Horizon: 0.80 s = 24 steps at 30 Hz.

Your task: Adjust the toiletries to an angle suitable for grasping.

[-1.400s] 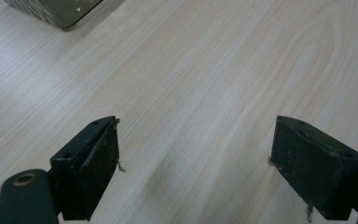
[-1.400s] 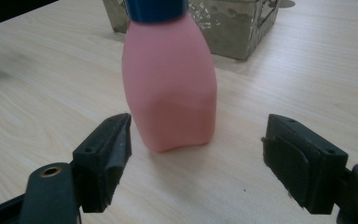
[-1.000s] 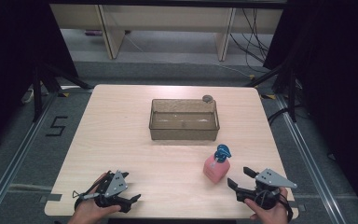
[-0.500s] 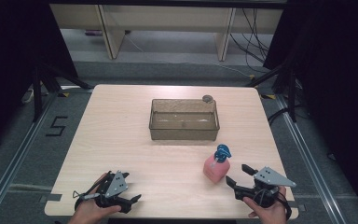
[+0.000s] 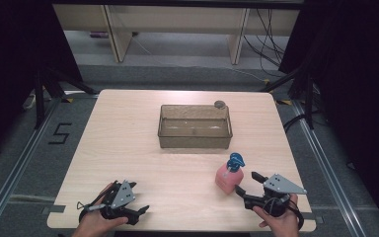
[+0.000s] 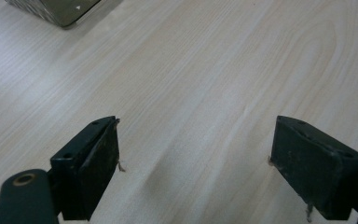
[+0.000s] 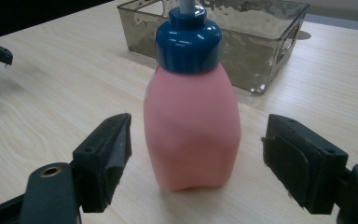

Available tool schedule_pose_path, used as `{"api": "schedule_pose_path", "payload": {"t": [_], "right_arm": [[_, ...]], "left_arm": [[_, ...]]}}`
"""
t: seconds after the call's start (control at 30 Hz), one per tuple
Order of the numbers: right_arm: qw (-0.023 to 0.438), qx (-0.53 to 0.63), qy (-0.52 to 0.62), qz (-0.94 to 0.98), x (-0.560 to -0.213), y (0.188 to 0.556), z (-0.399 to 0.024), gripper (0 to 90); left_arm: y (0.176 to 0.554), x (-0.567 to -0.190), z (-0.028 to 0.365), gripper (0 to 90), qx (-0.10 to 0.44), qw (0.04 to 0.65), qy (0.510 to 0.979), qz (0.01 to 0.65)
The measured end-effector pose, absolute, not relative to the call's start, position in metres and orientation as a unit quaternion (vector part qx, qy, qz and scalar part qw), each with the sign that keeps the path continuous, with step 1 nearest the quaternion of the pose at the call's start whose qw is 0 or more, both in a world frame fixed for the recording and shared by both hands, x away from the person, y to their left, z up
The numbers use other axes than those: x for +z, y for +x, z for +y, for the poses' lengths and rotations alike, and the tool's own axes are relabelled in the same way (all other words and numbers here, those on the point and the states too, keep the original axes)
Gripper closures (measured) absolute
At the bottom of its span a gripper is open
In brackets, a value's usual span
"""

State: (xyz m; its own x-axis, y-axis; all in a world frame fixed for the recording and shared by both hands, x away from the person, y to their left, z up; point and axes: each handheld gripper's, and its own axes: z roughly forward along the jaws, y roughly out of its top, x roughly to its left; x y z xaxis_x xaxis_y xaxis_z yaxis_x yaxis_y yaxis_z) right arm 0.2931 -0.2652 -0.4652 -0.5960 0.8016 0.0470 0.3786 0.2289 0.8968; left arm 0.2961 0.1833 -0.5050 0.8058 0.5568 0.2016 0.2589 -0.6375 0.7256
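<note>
Standing upright near the desk's front right corner, the pink bottle (image 7: 191, 126) with its blue pump cap (image 7: 188, 41) is the thing being approached. It rests on its own base, untouched, which suits a grasp around the body rather than the narrower cap.

The right gripper (image 7: 196, 154) is lined up on it from the front edge: its jaws stand wide, one on each side of the bottle's lower body, with clear gap on both sides. Nothing is held. In my judgement the width has been set to clear the bottle's shoulders, so closing in on the body is what remains.

Behind the bottle, toward the middle of the desk, lies a clear brownish bin (image 5: 195, 127), open-topped and apparently empty; its nearness suggests it as the likely destination, though that is inference. A small grey round thing (image 5: 219, 104) sits just outside the bin's far right corner; what it is cannot be told.

The left gripper (image 5: 128, 210) rests low near the front left corner, well apart from the bottle. Its jaws are wide apart over bare wood (image 6: 205, 74), holding nothing, evidently parked out of the way.
</note>
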Motion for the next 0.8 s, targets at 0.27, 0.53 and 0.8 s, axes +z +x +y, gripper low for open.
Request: {"api": "schedule_pose_path", "payload": {"t": [0.27,0.53,0.8], "right_arm": [[0.215,0.488,0.388,0.752,-0.460,0.297,-0.259,23.5],[0.222,0.494,0.377,0.751,-0.458,0.303,-0.253,23.3],[0.229,0.498,0.369,0.751,-0.456,0.309,-0.248,23.3]], "left_arm": [[0.296,-0.505,0.183,14.9,0.211,0.359,0.879,0.234],[0.296,-0.505,0.183,14.9,0.211,0.359,0.878,0.234],[0.296,-0.505,0.183,14.9,0.211,0.359,0.879,0.234]]}}
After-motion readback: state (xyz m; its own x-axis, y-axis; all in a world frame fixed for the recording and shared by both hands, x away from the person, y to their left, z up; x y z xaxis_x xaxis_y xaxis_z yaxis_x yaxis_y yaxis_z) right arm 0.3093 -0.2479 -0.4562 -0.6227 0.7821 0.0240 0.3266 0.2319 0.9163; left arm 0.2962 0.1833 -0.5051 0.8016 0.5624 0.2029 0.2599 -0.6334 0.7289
